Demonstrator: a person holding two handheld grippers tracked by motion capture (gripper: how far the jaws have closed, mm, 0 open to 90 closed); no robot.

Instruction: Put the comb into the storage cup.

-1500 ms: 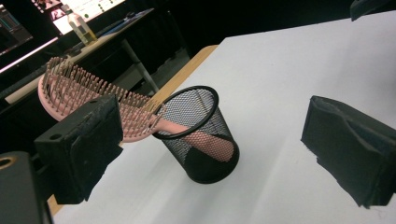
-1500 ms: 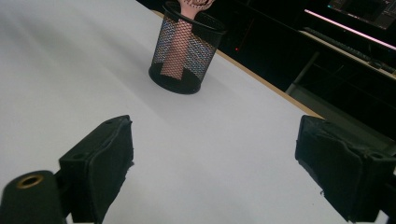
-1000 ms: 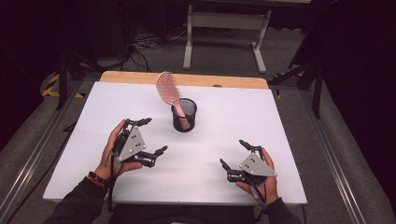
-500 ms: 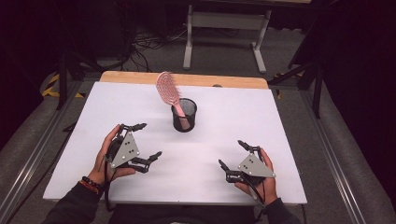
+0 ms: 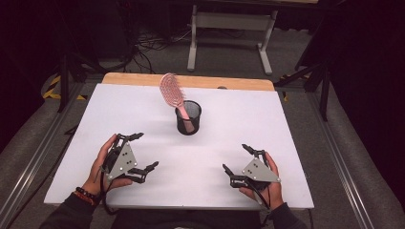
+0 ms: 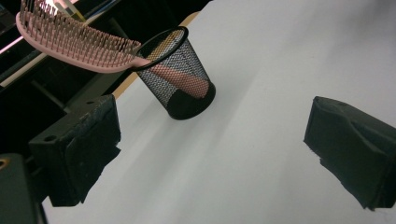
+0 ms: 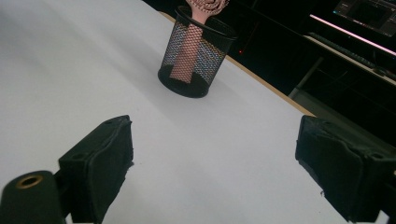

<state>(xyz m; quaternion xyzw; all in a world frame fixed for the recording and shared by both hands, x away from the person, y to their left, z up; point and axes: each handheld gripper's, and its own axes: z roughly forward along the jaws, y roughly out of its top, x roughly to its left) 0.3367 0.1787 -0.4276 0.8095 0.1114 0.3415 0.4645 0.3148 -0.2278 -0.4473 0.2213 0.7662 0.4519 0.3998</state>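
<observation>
Near edge of white counter (image 5: 286,119): left tongs (image 5: 142,151) and right tongs (image 5: 237,158), both jaws spread wide, nothing held, resting low and well apart from each other. Mid-counter, beyond both: black wire-mesh cup (image 5: 189,117), upright, with pink plastic hairbrush (image 5: 171,91) standing handle-down inside, bristled head leaning out over rim. Judged: placement done, nothing obvious left but withdrawal.
</observation>
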